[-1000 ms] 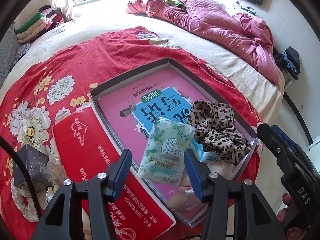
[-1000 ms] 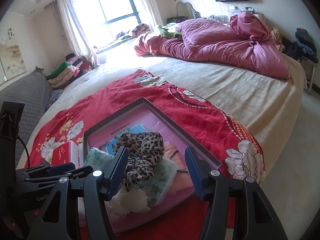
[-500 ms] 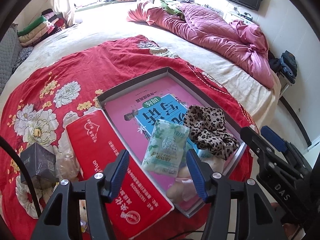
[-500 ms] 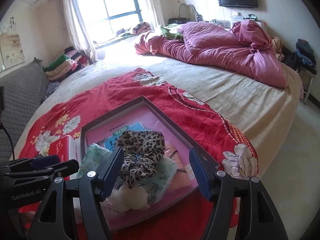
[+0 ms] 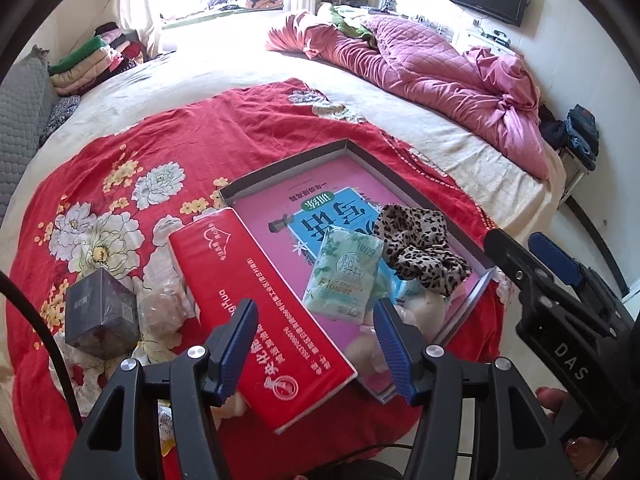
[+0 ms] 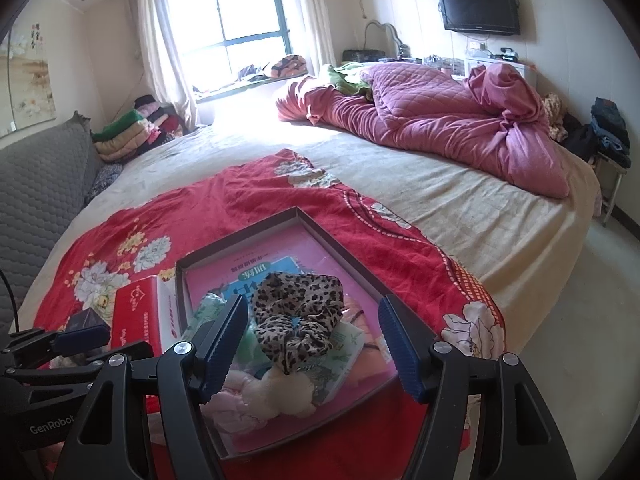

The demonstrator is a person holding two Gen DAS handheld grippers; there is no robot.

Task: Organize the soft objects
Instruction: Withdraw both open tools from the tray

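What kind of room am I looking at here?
Most likely a home bedroom: a large bed with a rumpled pink quilt, folded clothes stacked near the curtained window, and a wall-mounted television.

A home bedroom: a wide bed (image 6: 460,216) with rumpled pink quilt (image 6: 440,128), curtained window (image 6: 236,28), wall television (image 6: 478,8).

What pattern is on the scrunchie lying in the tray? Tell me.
Leopard print, tan with dark spots, on the scrunchie; the right wrist view shows it best.
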